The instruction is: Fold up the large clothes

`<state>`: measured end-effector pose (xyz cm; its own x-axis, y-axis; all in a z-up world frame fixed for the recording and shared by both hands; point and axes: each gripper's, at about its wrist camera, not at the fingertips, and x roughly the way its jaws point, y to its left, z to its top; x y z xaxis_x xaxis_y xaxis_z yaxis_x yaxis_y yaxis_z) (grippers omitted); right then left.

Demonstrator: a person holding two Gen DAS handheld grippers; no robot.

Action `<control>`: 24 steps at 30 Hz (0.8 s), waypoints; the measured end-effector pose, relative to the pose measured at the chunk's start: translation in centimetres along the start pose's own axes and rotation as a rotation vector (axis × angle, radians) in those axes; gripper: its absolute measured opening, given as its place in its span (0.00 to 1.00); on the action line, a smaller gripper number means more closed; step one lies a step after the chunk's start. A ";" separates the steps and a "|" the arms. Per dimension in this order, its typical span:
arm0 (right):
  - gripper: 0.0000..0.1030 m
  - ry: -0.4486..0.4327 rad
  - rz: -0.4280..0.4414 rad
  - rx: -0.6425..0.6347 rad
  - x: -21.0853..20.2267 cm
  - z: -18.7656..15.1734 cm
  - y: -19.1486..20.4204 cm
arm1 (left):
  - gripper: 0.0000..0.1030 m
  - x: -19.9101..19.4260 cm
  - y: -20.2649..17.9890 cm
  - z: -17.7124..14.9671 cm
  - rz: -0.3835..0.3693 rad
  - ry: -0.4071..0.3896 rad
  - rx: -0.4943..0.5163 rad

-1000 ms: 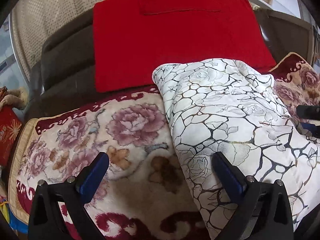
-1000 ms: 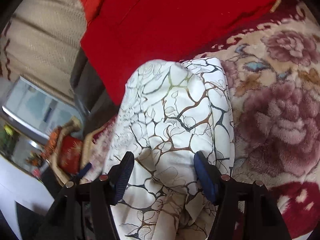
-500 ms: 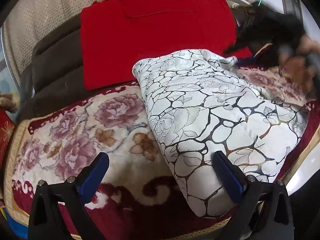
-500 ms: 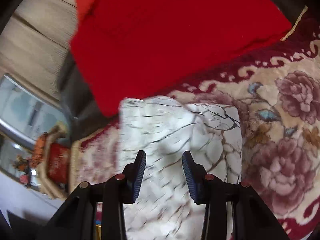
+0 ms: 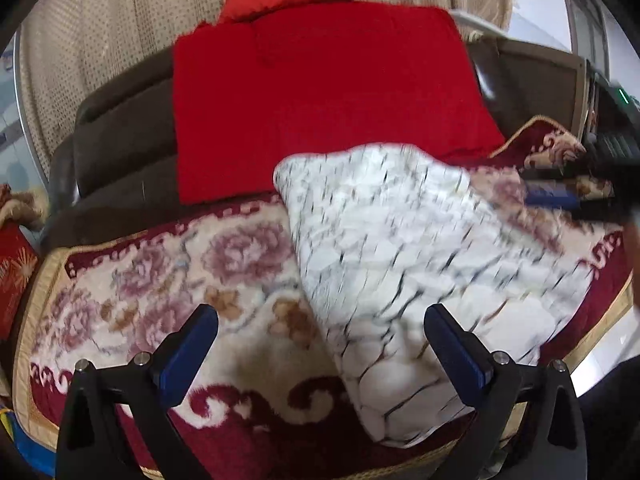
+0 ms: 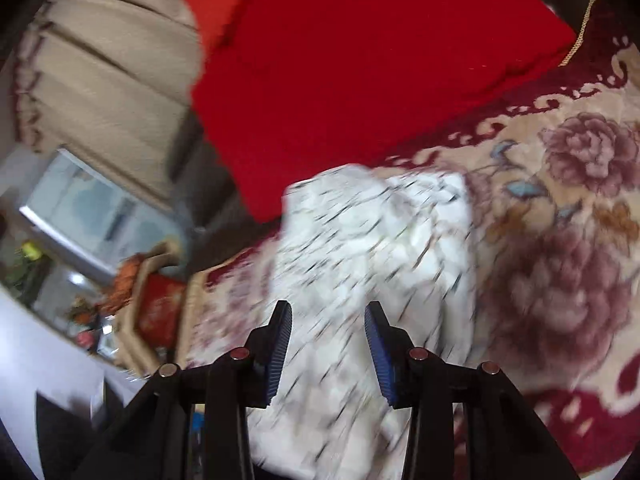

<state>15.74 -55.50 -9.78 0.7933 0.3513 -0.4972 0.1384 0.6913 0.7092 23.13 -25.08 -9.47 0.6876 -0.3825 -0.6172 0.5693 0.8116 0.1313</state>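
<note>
A white garment with a dark crackle print [image 5: 400, 264] lies folded on a floral blanket [image 5: 168, 280], blurred by motion. My left gripper [image 5: 320, 316] hovers over its near left edge, open wide with nothing between its fingers. The right gripper [image 6: 327, 308] hangs above the same garment [image 6: 360, 248] with its jaws partly apart; cloth shows through the gap, but the pads press on nothing. In the left wrist view one blue pad [image 5: 552, 201] of the right gripper shows at the far right, clear of the fabric.
A folded red cloth [image 5: 320, 100] leans on the dark sofa back [image 5: 120, 128] behind the garment, with beige curtains [image 5: 100, 32] beyond. A red box and ornaments [image 6: 156, 308] stand to the left. The blanket's gold-trimmed front edge [image 5: 592, 344] runs close to the garment.
The right gripper straddled a ridge of the white garment a second ago; it has narrowed its jaws and lifted off it. The left gripper has drawn back and up, still open.
</note>
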 end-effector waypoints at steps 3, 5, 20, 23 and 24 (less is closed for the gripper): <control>0.40 0.035 0.053 0.042 0.1 -3.3 -0.2 | 0.99 0.6 -1.3 1.5 0.068 0.030 0.040; 0.39 0.080 0.064 0.092 1.2 -4.9 -1.7 | 0.99 2.4 -2.3 1.5 0.094 0.096 0.059; 0.64 -0.187 0.263 0.290 -7.8 -6.3 -9.1 | 0.99 5.7 -6.5 5.1 0.179 0.263 0.044; 0.64 -0.197 0.269 0.264 -8.2 -5.8 -8.4 | 0.99 7.5 -8.2 5.8 0.163 0.287 0.022; 0.64 -0.191 0.265 0.253 -8.4 -5.7 -8.0 | 0.99 8.5 -9.1 5.4 0.154 0.321 0.037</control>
<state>4.60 -60.33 -14.16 0.9138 0.3557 -0.1962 0.0375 0.4071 0.9126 26.25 -38.10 -11.71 0.5932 -0.0939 -0.7996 0.4898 0.8303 0.2658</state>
